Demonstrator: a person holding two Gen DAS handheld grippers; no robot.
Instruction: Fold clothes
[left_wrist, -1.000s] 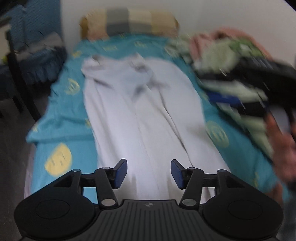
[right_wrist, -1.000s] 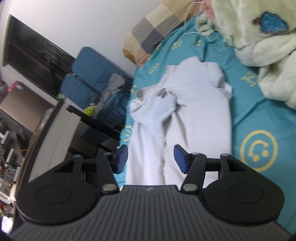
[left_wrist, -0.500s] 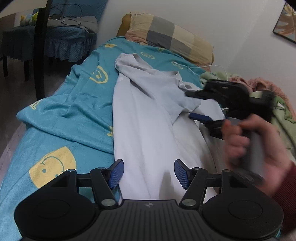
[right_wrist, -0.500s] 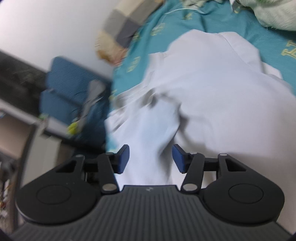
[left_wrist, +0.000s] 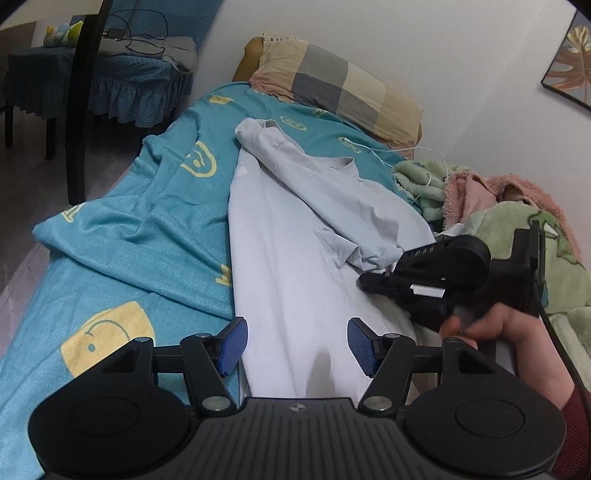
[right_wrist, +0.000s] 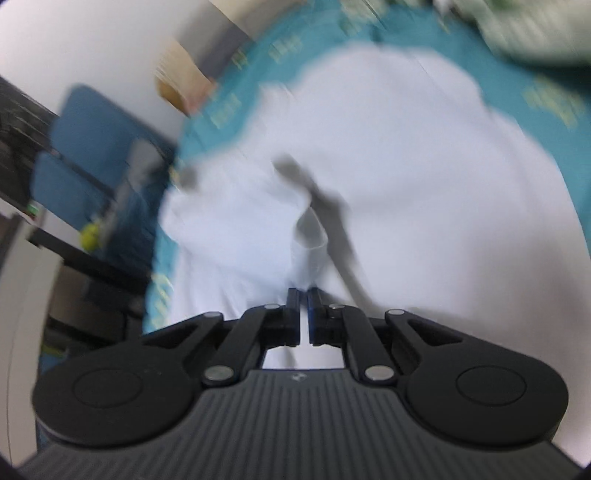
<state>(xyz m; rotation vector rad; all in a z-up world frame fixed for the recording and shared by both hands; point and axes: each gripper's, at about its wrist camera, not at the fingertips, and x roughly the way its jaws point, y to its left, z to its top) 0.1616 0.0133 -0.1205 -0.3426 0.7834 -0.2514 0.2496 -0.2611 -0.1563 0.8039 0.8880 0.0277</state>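
Observation:
A white long-sleeved shirt (left_wrist: 295, 266) lies flat along the teal bedsheet (left_wrist: 122, 240), one sleeve folded across its chest. My left gripper (left_wrist: 297, 345) hovers open over the shirt's lower part, nothing between its blue pads. In the left wrist view a hand holds my right gripper (left_wrist: 365, 282), its tips on the shirt just below the folded sleeve's cuff. The blurred right wrist view shows the right gripper (right_wrist: 303, 295) with jaws closed together on a thin fold of the white shirt (right_wrist: 424, 184) where the sleeve runs down to the tips.
A checked pillow (left_wrist: 343, 85) lies at the head of the bed. Piled green and pink blankets (left_wrist: 498, 206) fill the right side, with a white cable (left_wrist: 399, 149) beside them. A blue-covered chair (left_wrist: 122, 85) and a dark post (left_wrist: 79, 110) stand left of the bed.
My right gripper came down onto the shirt near the sleeve cuff and went from open to shut. My left gripper dropped and rolled early, then stayed put, open.

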